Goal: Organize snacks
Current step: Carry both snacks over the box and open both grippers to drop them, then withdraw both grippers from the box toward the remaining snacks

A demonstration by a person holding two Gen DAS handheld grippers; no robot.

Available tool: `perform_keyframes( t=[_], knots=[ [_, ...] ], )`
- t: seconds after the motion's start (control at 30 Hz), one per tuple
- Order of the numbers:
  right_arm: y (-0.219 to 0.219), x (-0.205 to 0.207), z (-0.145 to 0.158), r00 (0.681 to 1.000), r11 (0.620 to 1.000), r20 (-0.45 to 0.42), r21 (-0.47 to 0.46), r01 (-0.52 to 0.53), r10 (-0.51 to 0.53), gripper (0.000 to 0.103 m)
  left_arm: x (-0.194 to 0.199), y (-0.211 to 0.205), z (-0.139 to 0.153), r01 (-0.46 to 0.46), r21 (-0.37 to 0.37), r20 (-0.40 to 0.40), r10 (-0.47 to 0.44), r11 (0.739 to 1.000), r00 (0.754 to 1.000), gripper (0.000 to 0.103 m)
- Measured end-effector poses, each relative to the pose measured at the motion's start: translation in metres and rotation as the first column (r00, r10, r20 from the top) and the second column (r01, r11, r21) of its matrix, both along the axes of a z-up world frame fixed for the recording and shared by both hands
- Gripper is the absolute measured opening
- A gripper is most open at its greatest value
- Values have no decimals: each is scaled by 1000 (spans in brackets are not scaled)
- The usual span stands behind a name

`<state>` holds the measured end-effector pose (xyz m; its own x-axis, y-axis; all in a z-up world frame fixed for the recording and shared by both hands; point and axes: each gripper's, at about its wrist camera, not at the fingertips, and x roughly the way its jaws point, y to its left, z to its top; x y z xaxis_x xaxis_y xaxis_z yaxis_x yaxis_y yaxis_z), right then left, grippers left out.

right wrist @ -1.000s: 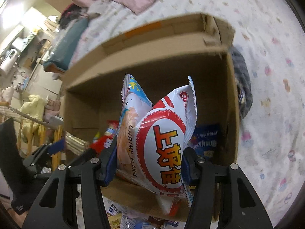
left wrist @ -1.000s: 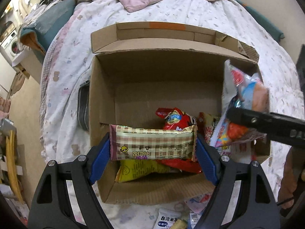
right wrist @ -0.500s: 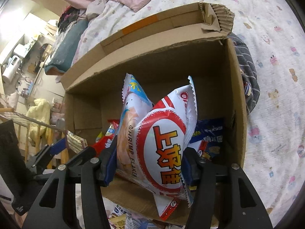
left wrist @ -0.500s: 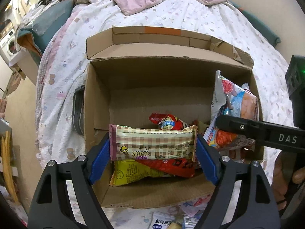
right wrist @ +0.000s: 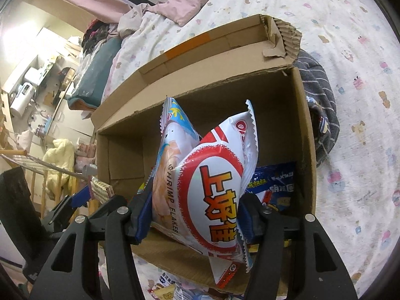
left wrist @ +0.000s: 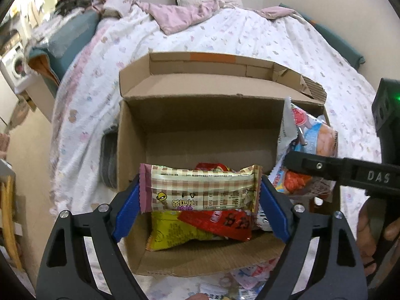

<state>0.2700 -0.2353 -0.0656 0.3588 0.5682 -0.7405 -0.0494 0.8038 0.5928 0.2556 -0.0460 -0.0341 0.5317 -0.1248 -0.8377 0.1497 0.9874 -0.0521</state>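
Plaid wafer pack [left wrist: 200, 187], pink-edged, held crosswise between the blue pads of the left gripper [left wrist: 200, 200], jaws clamped on both ends; pack hangs level over the front part of the open cardboard box [left wrist: 190, 135]. Shrimp flakes bag [right wrist: 207, 187], white with red oval and orange characters, gripped by the right gripper [right wrist: 195, 215], pads pressed into its lower sides; bag stands upright over the box's right half, its top corners splayed apart. From the left wrist view the same bag [left wrist: 307, 147] sits at the box's right wall, with the right gripper's black finger crossing in front of it. Inside the box, on the floor: 1 yellow bag [left wrist: 175, 230], 1 red bag [left wrist: 225, 222] lying partly over it, another red pack [left wrist: 212, 167] behind the wafer pack, and 1 dark blue bag [right wrist: 275, 185] against the right wall. Box rear flap stands up, an orange tape strip along its top edge. Box rests on a bed with a white printed quilt [left wrist: 250, 40]; pink blanket [left wrist: 190, 15] bunched near the pillow. Striped grey cloth [right wrist: 320, 115] lies against the box's right outer wall. A few small snack packets [right wrist: 162, 285] lie on the quilt in front of the box.
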Motion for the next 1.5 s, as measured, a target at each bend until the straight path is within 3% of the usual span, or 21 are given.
perform_keyframes(
  t=[0.13,0.17,0.2,0.23,0.3,0.33,0.9,1.13,1.5],
  knots=[
    [-3,-3,5,1000,1000,24,9,6,-6,67,-1,-1,2,-5,9,14,5,1000,1000,88],
    [-4,-3,7,999,1000,31,12,8,-8,70,-1,0,3,-9,12,25,8,1000,1000,95],
    [-4,-3,8,999,1000,36,11,8,-9,76,-2,0,4,-12,11,35,12,1000,999,102],
    [-4,-4,9,999,1000,42,8,10,-10,80,-2,1,5,-17,9,46,16,1000,999,103],
    [-5,-5,13,997,1000,69,0,23,-23,96,-2,3,6,-16,3,40,16,1000,999,103],
    [-6,-6,15,996,1000,85,-2,30,-30,97,-1,3,6,-17,0,37,17,1000,999,103],
    [-17,-11,20,995,999,84,20,48,-49,98,-1,18,3,-73,-42,-15,72,996,997,103],
    [-26,-30,30,994,997,88,46,60,-64,98,-13,29,8,-115,-72,-32,113,991,993,103],
    [-21,-62,43,992,998,113,32,56,-59,98,-36,36,19,-133,-58,-28,131,989,991,103]
  ],
)
